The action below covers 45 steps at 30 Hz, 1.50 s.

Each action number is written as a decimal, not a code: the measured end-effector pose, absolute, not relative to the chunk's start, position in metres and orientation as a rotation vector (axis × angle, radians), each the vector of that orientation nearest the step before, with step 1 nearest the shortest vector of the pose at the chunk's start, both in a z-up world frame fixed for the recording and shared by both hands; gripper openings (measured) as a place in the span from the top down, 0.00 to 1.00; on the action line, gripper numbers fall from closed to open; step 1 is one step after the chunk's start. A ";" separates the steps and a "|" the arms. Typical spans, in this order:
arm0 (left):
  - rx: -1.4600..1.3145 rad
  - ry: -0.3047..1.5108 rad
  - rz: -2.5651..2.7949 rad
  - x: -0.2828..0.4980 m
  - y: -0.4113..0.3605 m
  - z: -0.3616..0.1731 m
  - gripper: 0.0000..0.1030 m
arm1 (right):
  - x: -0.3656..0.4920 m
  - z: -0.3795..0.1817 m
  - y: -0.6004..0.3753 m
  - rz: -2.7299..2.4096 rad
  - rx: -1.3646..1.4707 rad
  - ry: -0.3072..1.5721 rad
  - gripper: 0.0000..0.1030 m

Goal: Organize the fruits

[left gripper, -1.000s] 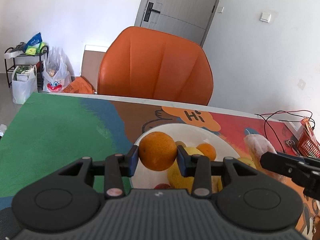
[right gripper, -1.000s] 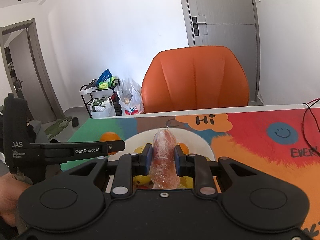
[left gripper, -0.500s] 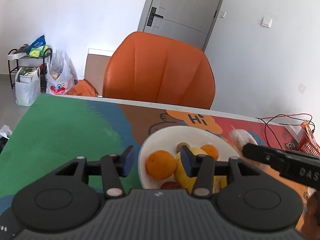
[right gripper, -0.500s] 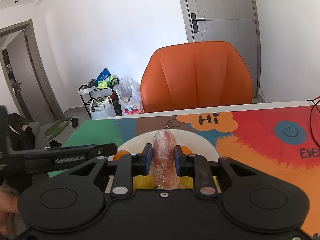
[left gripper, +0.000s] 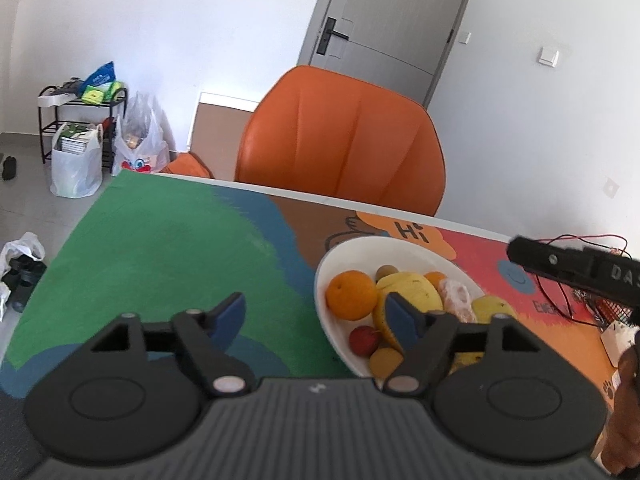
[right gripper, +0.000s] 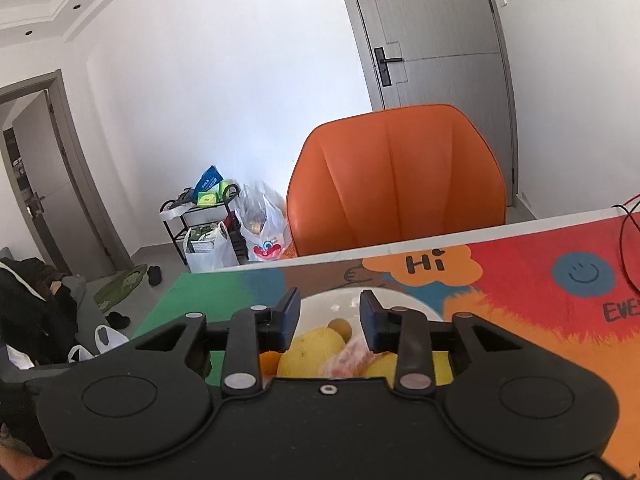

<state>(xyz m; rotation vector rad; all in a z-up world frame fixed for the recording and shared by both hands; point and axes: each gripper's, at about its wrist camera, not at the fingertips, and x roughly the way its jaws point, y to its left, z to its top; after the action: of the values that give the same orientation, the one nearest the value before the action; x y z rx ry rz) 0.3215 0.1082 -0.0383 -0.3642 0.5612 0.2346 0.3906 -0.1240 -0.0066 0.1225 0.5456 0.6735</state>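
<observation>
The left hand-held gripper (left gripper: 316,314) has its blue-padded fingers spread wide and holds nothing; its left finger hangs over the mat, its right one over the near side of the white bowl (left gripper: 326,312). The right hand-held gripper (right gripper: 330,322) is likewise spread and empty above the same bowl (right gripper: 320,306).

The fruits all lie in the bowl. A round orange (left gripper: 351,294) sits at its left side, touching a large yellow lumpy fruit (left gripper: 410,292). Beside that lies a pinkish fruit in clear plastic wrap (left gripper: 454,296), with a small brown kiwi (left gripper: 387,270) behind and a small red fruit (left gripper: 363,340) in front.

The bowl rests on the counter, on a bright cartoon mat (left gripper: 160,248) of green, blue, orange and red, with "Hi" (right gripper: 425,263) printed beyond the bowl. An orange chair (left gripper: 340,144) stands at the far edge. Behind it are a grey door (right gripper: 432,40), white walls, and a black rack (left gripper: 76,120) with plastic bags (left gripper: 138,140) on the floor.
</observation>
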 end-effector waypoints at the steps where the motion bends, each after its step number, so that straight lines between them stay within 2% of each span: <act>1: -0.367 0.556 0.231 0.319 0.108 -0.037 0.23 | 0.388 -0.006 -0.125 0.673 0.121 0.549 0.65; 5: -0.381 0.550 0.228 0.310 0.106 -0.031 0.14 | 0.377 -0.005 -0.135 0.665 0.128 0.558 0.60; 14: -0.400 0.525 0.175 0.282 0.096 -0.011 0.12 | 0.348 -0.004 -0.163 0.631 0.184 0.568 0.46; 25: -0.362 0.486 0.167 0.251 0.072 0.000 0.11 | 0.314 -0.003 -0.189 0.609 0.224 0.524 0.14; 28: -0.375 0.481 0.171 0.243 0.070 -0.002 0.01 | 0.305 0.000 -0.194 0.605 0.221 0.514 0.01; 45: -0.417 0.468 0.116 0.188 0.056 0.006 0.00 | 0.248 0.004 -0.230 0.578 0.266 0.487 0.00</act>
<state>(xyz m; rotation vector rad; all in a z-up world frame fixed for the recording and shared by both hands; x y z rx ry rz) 0.1876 0.0561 0.0056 -0.4175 0.4684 0.1160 0.2478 -0.2298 0.0043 0.2657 0.4871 0.5781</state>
